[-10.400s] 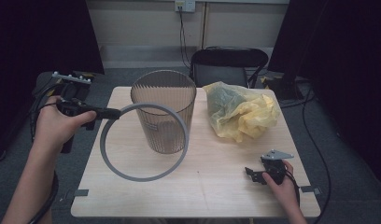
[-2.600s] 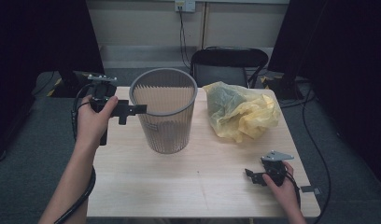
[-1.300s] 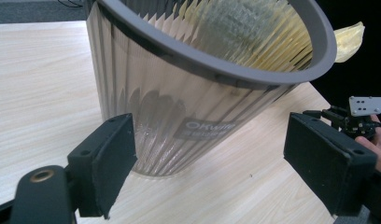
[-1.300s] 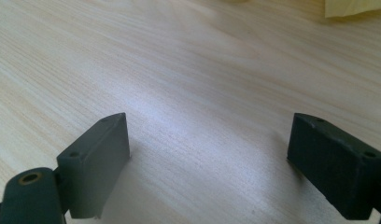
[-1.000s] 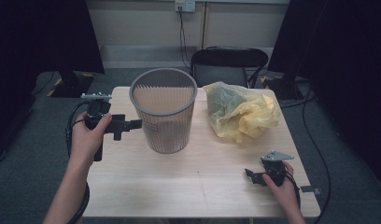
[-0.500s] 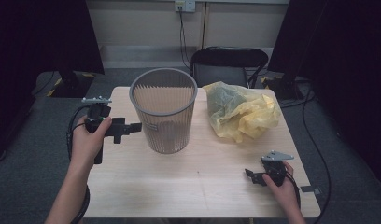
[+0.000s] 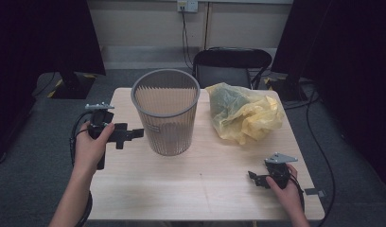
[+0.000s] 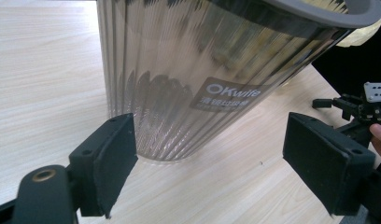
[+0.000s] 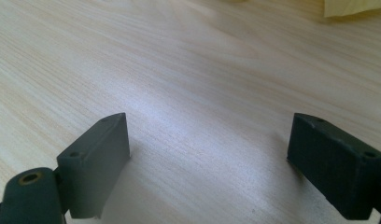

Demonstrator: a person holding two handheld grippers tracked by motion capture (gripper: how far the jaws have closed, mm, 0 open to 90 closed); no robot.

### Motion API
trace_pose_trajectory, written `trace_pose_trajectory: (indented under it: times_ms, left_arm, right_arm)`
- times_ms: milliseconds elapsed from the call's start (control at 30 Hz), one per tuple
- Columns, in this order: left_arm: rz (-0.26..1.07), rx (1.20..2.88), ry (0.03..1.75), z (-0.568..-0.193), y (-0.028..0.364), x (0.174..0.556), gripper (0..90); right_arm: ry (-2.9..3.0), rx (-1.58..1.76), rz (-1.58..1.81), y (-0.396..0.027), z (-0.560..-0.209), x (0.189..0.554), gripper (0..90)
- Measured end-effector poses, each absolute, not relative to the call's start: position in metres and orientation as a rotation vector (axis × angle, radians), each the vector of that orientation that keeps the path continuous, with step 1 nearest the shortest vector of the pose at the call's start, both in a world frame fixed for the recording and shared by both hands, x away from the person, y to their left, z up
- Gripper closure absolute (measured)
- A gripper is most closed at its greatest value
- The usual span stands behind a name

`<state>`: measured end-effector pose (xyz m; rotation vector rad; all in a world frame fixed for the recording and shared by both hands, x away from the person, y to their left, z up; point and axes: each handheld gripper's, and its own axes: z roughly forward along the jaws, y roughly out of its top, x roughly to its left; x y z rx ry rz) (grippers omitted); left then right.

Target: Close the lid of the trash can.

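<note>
Two handheld grippers appear in the high view over a pale wooden tabletop (image 7: 191,189). The left gripper (image 7: 134,134), held in the person's left hand (image 7: 92,146), hovers at the left edge of the tabletop with its fingers pointing right toward the ribbed translucent grey wastebasket with a solid grey rim (image 7: 166,113); the fingers stand just beside the basket's wall, not touching it. The wastebasket stands upright at the far centre-left of the tabletop. To its right, near but apart, lies a crumpled yellow plastic bag (image 7: 243,113). The right gripper (image 7: 255,178) rests at the near right corner in the person's right hand (image 7: 288,191), well apart from basket and bag. Beyond the far edge stands a black chair (image 7: 231,64).

Left gripper view: the two black fingers (image 8: 114,158) are spread wide with nothing between them. The wastebasket fills the middle ground just ahead, a white printed label (image 8: 228,98) on its wall and its base on the tabletop. At the right edge, farther off, the right gripper (image 8: 347,105) shows.

Right gripper view: both black fingers (image 9: 97,161) are parted wide over bare tabletop, holding nothing. A corner of the yellow bag (image 9: 354,5) shows at the far right.
</note>
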<state>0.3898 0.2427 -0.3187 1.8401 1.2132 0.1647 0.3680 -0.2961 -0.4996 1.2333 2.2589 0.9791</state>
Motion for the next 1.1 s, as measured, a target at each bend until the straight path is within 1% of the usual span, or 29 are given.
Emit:
trace_pose_trajectory:
  times_ms: [1100]
  left_arm:
    - [0.123, 1.851, 1.217, -0.351, 0.244, 0.385, 17.2]
  right_arm:
    - [2.257, 1.239, 0.978, -0.296, -0.500, 0.367, 12.1]
